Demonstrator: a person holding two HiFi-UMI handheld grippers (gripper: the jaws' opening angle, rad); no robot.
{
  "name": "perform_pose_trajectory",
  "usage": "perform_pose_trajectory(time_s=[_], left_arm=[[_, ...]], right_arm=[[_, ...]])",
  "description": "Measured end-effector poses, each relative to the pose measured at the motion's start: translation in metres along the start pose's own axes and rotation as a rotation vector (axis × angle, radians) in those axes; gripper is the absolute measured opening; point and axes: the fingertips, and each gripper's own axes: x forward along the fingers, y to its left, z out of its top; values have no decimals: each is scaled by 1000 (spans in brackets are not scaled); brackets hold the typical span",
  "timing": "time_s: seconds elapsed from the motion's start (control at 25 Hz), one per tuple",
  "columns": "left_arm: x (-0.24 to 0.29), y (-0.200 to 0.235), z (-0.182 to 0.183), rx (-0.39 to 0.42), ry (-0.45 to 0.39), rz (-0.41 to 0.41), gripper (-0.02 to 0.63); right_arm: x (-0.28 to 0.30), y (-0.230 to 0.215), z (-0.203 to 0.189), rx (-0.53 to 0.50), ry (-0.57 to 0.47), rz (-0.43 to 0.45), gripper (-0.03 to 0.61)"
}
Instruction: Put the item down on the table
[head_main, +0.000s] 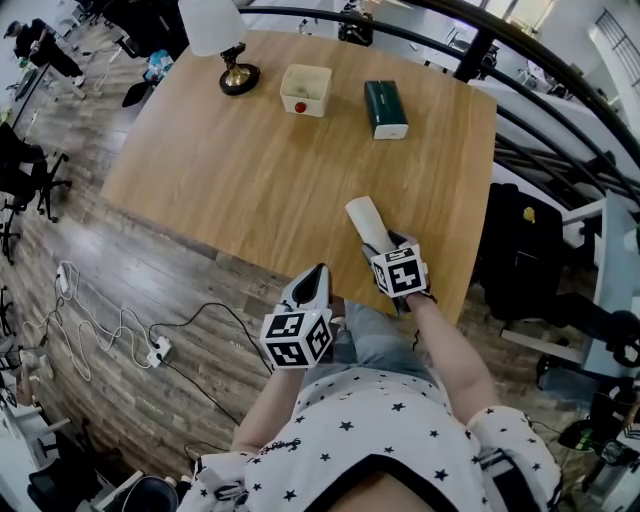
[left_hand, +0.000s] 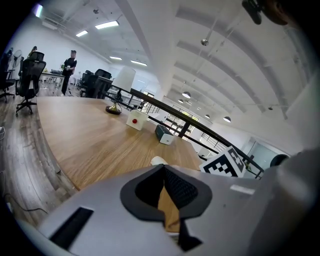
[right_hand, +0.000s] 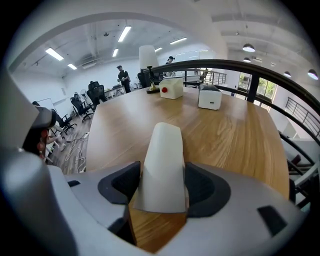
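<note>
The right gripper (head_main: 384, 245) is clamping a cream tube (right_hand: 162, 167) between its jaws, with the tube poking out forward past them over the near edge of the bench (head_main: 250, 170). The left gripper (left_hand: 164, 172) is hanging just off that edge, its jaws pressed together on nothing.

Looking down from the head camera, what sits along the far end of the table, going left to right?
Lamp → white box with a red button → dark green box. Nearer, the right gripper holds a pale item.

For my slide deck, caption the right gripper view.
Right gripper shut on a cream-white item, over the wooden table.
</note>
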Motion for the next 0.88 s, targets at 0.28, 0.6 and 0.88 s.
perform_pose_trajectory(time_s=[0.28, 0.6, 0.88], left_arm=[[1, 3, 3, -3, -6, 11, 12], [-12, 1, -2, -1, -16, 14, 12], [-37, -2, -11, 10, -29, 7, 12]], right_arm=[[10, -1, -10, -27, 47, -18, 275], [11, 0, -11, -30, 36, -21, 279], [-8, 2, -12, 45, -19, -66, 279]])
